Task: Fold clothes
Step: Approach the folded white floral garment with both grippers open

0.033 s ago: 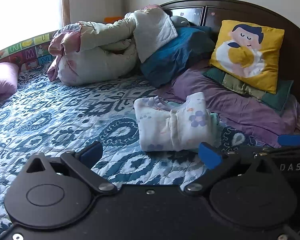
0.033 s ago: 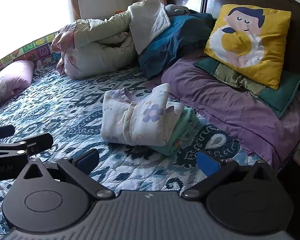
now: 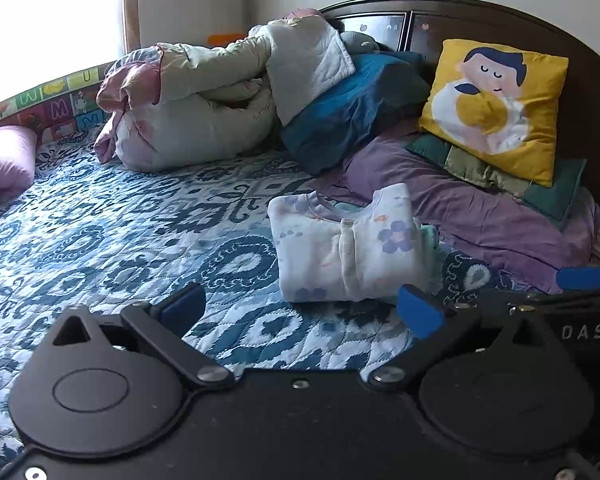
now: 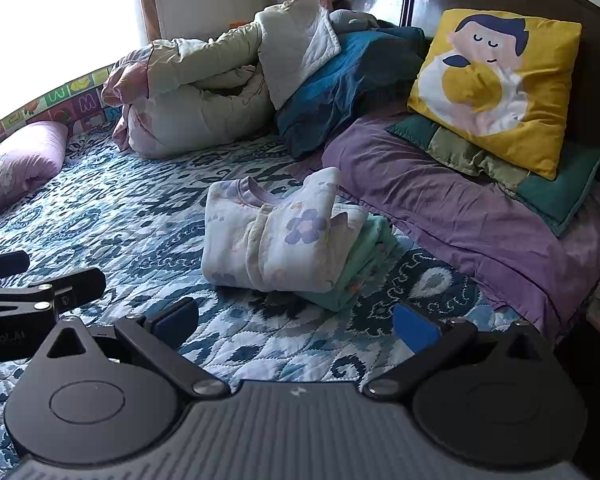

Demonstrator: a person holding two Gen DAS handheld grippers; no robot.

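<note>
My left tongs (image 3: 300, 312) and right tongs (image 4: 296, 320) both hang spread wide, pinching nothing, above the blue-and-white patterned quilted bed (image 3: 120, 240). Just ahead of them the folded white floral sweatshirt (image 4: 276, 236) lies on a folded mint-green garment (image 4: 360, 268), beside the purple blanket (image 4: 460, 208) and below the yellow cartoon cushion (image 4: 496, 84).

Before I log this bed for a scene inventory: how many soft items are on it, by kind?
Folded garments: 2, floral top on green garment
Cushions and pillows: 4, yellow cushion, green cushion, pink pillow, blue pillow
Bundled quilts: 1, pale quilt
Purple covers: 1, purple cover
Total: 8
</note>
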